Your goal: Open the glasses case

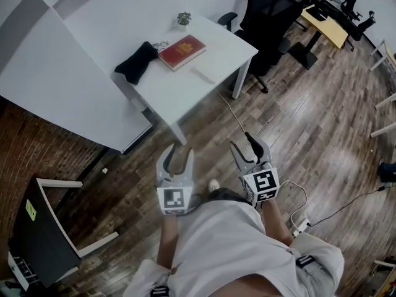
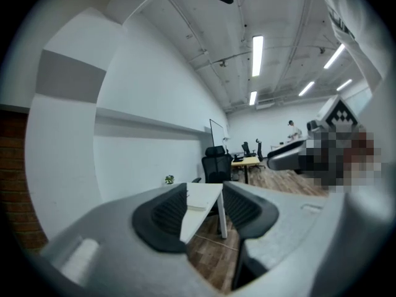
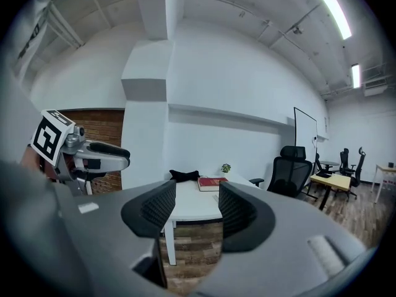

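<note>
Left tongs (image 1: 179,151) and right tongs (image 1: 245,143) gape empty; left gripper view misses red book (image 1: 182,51).

A white table (image 1: 185,94) stands on the wood floor (image 1: 291,122); black case (image 1: 137,62) at its left corner; red book (image 1: 182,52) just beside; potted plant (image 1: 183,19) at the far corner.

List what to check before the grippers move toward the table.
1. Left hand-held gripper empty, jaws apart: ok.
2. Right hand-held gripper empty, jaws apart: ok.
3. White rectangular table within reach: not ok, bare wooden floor lies between.
4. Glasses case identified: cannot tell; the black soft bundle beside the red hardcover book may be it.
5. Floor path free: not ok, a thin pale cable crosses it.
</note>
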Tool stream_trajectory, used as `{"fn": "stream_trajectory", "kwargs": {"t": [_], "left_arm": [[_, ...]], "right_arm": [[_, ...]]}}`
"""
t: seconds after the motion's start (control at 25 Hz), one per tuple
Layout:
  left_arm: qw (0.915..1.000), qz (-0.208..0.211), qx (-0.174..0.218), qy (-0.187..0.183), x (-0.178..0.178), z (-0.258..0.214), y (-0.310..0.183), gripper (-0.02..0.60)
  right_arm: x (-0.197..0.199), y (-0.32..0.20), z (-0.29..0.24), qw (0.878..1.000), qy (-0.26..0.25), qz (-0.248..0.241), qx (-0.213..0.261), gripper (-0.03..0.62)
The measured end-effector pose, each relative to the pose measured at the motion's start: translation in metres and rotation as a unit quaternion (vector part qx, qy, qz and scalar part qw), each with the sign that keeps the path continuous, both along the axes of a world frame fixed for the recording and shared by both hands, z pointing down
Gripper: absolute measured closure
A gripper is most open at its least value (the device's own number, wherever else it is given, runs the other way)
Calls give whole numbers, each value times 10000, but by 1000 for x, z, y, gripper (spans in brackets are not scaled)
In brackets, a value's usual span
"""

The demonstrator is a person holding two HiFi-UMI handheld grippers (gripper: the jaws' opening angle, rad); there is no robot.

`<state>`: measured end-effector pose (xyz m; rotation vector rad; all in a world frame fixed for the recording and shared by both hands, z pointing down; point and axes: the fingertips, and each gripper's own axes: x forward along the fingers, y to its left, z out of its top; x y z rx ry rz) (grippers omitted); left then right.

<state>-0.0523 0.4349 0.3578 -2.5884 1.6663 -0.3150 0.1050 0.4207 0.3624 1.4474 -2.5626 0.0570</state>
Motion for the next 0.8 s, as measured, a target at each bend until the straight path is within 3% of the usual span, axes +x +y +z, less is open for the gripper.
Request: {"fn": "stream_trajectory", "kwargs": {"t": [0.8], "left_arm": [[9999, -127, -87, -56, 24, 6, -69, 402]], "right_arm": [[20, -74, 12, 9998, -67, -121, -155, 390]]}}
